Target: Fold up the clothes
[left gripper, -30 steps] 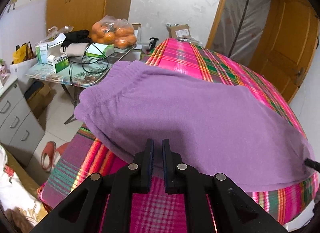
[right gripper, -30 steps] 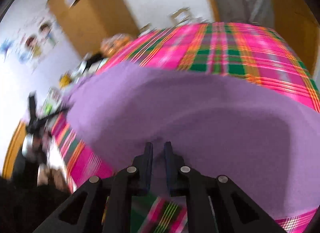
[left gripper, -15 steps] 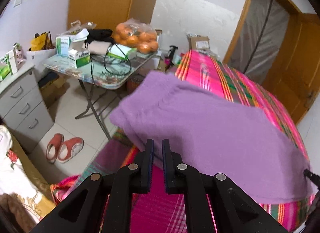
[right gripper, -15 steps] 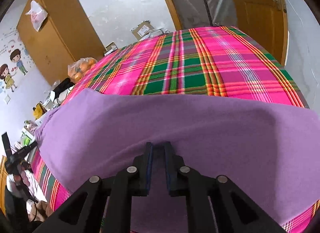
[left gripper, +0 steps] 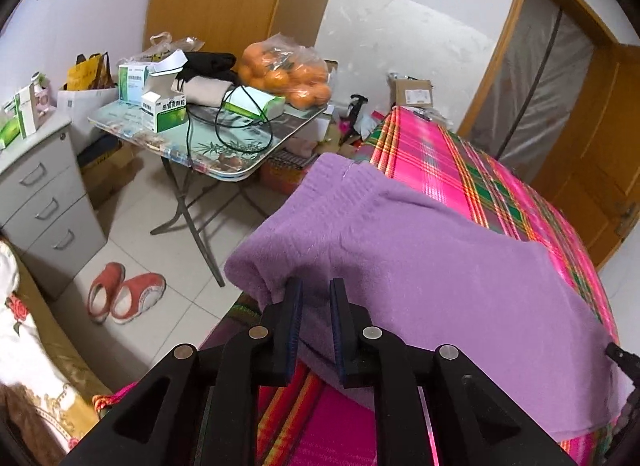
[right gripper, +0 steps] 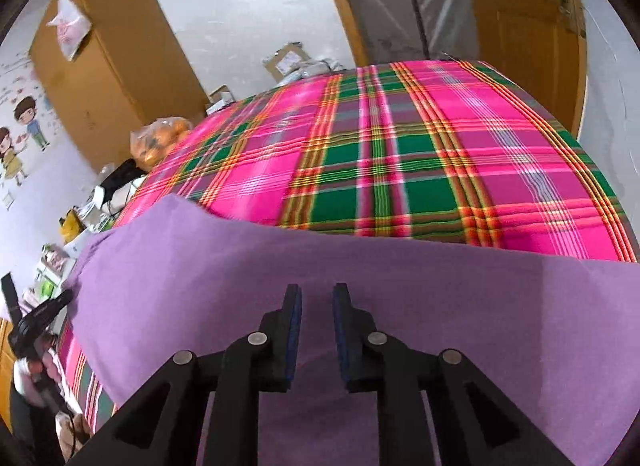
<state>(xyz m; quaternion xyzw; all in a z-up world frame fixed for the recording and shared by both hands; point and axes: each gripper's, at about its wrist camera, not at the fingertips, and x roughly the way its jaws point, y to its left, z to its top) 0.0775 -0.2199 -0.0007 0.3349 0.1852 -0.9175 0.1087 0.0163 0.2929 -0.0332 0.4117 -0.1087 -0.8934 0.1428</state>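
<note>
A purple knit garment (left gripper: pixel 420 266) lies folded across the near side of a bed with a pink and green plaid sheet (left gripper: pixel 440 161). In the left wrist view my left gripper (left gripper: pixel 316 294) is at the garment's near left edge. Its jaws are opening, and purple cloth shows in the gap, free of the pads. In the right wrist view the same garment (right gripper: pixel 360 278) spreads wide over the plaid sheet (right gripper: pixel 400 153). My right gripper (right gripper: pixel 316 298) hangs over its near part, its jaws also opening, with cloth showing between the fingers but not pinched.
Left of the bed stands a folding table (left gripper: pixel 224 153) with a bag of oranges (left gripper: pixel 288 73), boxes and a cable. A grey drawer cabinet (left gripper: pixel 44 201) and red slippers (left gripper: pixel 124 298) are on the tiled floor. A wooden door (left gripper: pixel 592 145) stands beyond the bed.
Both pairs of jaws have widened from nearly shut. The left view has swung towards the bed's left edge, showing more floor and table. The right view has steadied over the garment.
</note>
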